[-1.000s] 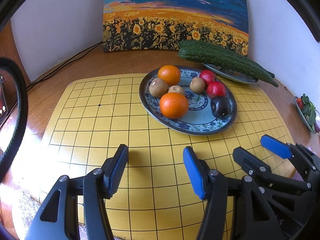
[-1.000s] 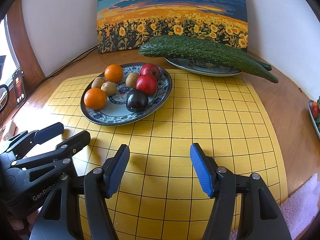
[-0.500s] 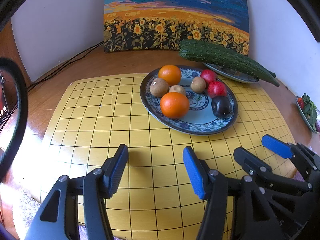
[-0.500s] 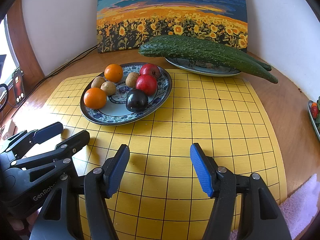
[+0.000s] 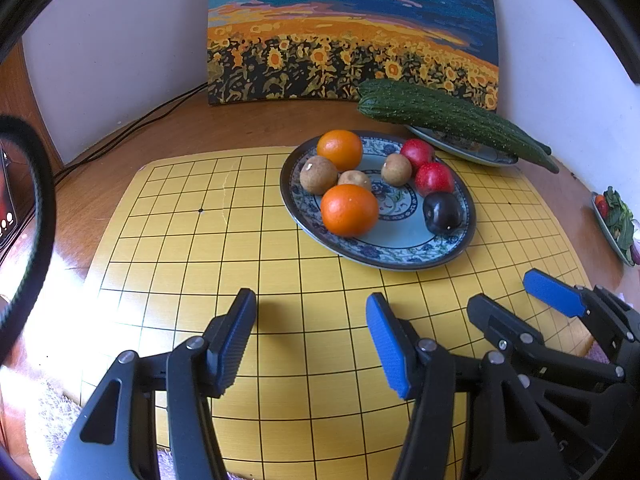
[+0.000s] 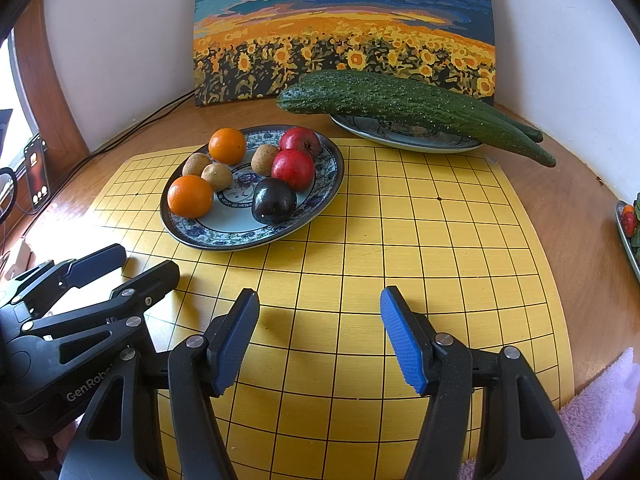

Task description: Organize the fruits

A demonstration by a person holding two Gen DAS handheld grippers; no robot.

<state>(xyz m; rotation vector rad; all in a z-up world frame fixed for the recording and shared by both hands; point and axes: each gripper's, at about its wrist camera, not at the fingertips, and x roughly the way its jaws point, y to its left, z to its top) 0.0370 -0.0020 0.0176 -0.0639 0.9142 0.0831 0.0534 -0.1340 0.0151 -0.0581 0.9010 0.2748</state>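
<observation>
A patterned blue plate (image 5: 400, 250) (image 6: 224, 236) on the yellow grid board holds two oranges (image 5: 349, 210) (image 6: 190, 196), three brown fruits (image 5: 318, 175) (image 6: 217, 176), two red fruits (image 5: 434, 179) (image 6: 293, 169) and a dark plum (image 5: 443, 213) (image 6: 274, 200). My left gripper (image 5: 310, 334) is open and empty, hovering over the board in front of the plate; it also shows at the left of the right wrist view (image 6: 132, 266). My right gripper (image 6: 318, 330) is open and empty over the board's near middle; it also shows at the right of the left wrist view (image 5: 516, 300).
A second plate (image 6: 400, 138) behind the board carries long green cucumbers (image 6: 400, 100). A sunflower painting (image 6: 344, 32) leans on the wall. A plate of vegetables (image 5: 614, 216) sits at the far right. A pink towel (image 6: 600, 412) lies near right. Cables (image 5: 132, 128) and a phone (image 6: 36, 176) are at left.
</observation>
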